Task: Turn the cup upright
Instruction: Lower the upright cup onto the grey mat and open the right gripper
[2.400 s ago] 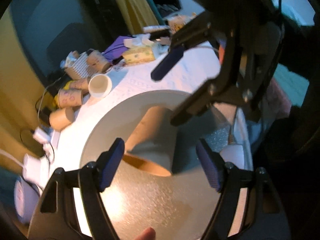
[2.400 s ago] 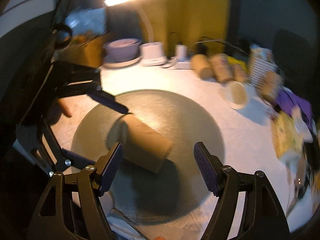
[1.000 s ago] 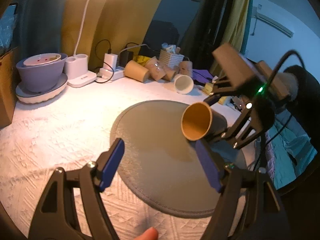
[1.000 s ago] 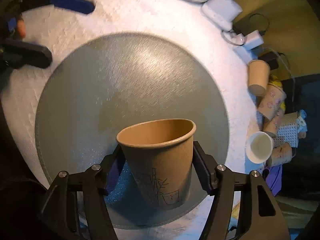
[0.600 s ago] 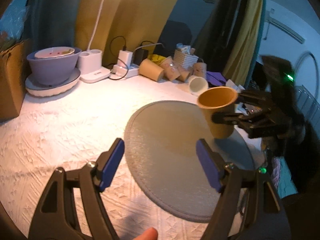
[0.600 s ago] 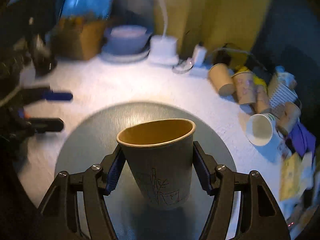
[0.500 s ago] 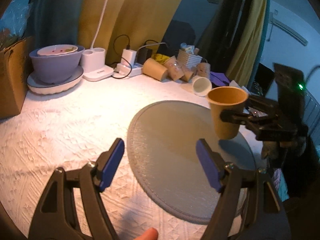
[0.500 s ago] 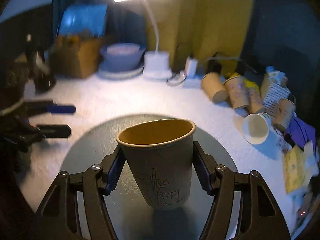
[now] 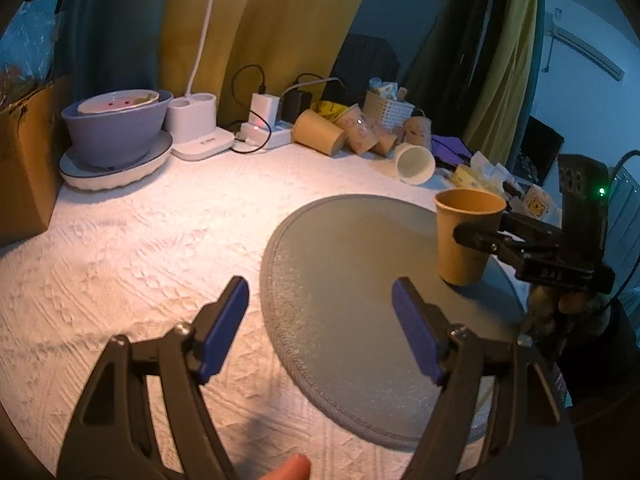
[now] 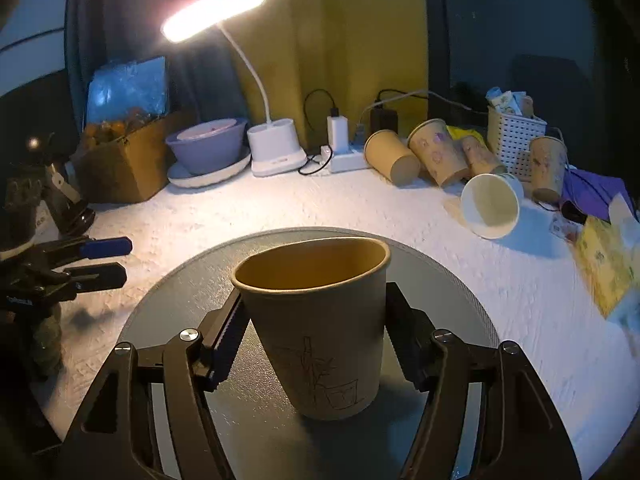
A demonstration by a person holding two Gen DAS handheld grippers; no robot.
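A brown paper cup (image 10: 320, 320) with a line drawing stands upright, mouth up, with its base on or just above the round grey mat (image 10: 440, 292). My right gripper (image 10: 314, 336) is shut on the cup, one finger on each side. In the left wrist view the cup (image 9: 464, 236) sits on the right part of the mat (image 9: 340, 280), held by the right gripper (image 9: 476, 236). My left gripper (image 9: 320, 328) is open and empty, above the mat's left edge, well left of the cup.
The table has a white textured cloth (image 9: 140, 248). At the back are a purple bowl on a plate (image 9: 114, 128), a desk lamp base (image 9: 196, 120), a power strip with chargers (image 9: 264, 128), several lying paper cups (image 9: 320, 132), a white cup (image 9: 414, 164) and a cardboard box (image 9: 24, 160).
The right gripper picked up the lying cup, turned it mouth up and lowered it onto the mat. The left gripper drew back to the left, open throughout.
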